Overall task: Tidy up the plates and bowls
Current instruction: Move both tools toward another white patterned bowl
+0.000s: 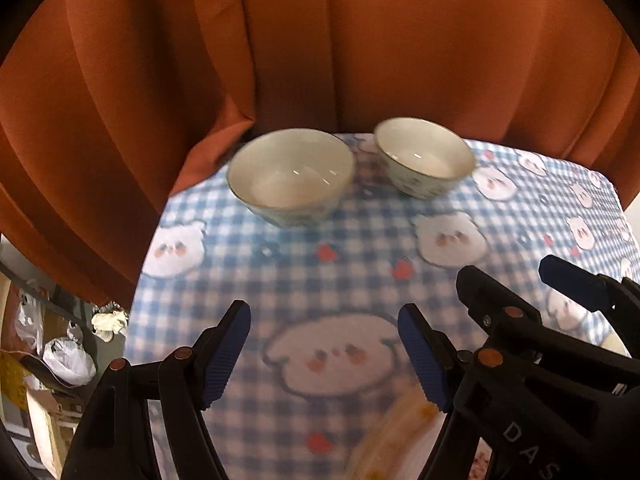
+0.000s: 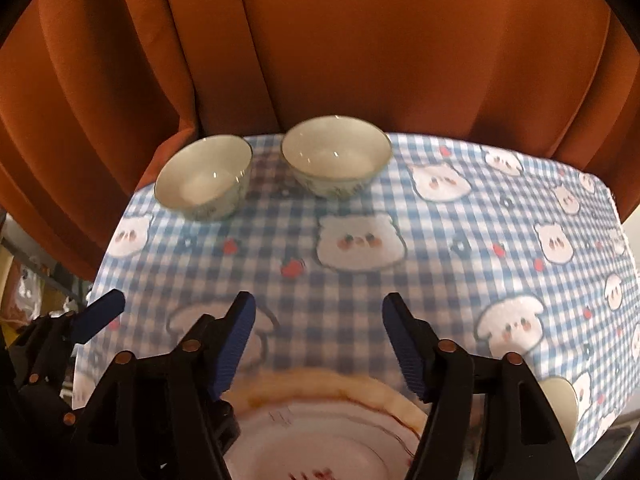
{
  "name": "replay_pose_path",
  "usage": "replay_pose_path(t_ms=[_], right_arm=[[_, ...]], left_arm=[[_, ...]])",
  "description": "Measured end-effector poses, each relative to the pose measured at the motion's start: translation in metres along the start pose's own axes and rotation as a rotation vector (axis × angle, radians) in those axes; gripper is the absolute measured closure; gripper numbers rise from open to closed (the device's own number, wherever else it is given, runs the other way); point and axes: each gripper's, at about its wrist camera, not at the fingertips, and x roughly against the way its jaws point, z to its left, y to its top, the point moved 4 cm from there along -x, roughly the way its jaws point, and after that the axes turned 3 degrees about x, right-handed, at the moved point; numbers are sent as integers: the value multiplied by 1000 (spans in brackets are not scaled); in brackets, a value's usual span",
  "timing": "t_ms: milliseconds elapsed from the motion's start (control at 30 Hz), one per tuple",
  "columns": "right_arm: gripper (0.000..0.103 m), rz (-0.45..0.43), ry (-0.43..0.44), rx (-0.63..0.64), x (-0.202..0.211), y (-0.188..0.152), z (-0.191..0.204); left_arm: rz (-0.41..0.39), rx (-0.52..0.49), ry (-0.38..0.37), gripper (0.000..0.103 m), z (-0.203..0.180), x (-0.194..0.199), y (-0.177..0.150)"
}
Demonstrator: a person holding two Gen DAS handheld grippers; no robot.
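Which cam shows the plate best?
Right wrist: the plate lies below the right gripper, its orange rim arc and pale centre visible. Left wrist catches only a blurred sliver of rim at the bottom edge, beside the left gripper.

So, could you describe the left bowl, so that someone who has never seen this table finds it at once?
Start at the table with the blue checked cloth, which stands against an orange curtain. Two pale bowls sit at its far edge, close together but apart. The left bowl is the one by the far left corner, slightly nearer the camera than the right bowl.
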Motion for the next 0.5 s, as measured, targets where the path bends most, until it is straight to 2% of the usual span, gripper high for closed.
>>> replay_pose_path(t_ms=[133, 333, 500], right_arm=[[32, 7, 5, -28, -16, 24, 17], [32, -37, -40, -16, -32, 58, 38], [33, -63, -21, -21, -49, 85, 46]], left_arm=[[-13, -14, 14, 25, 19, -11, 23], [-56, -1, 13, 25, 40, -26, 53], [-87, 18, 3, 26, 50, -40, 78]])
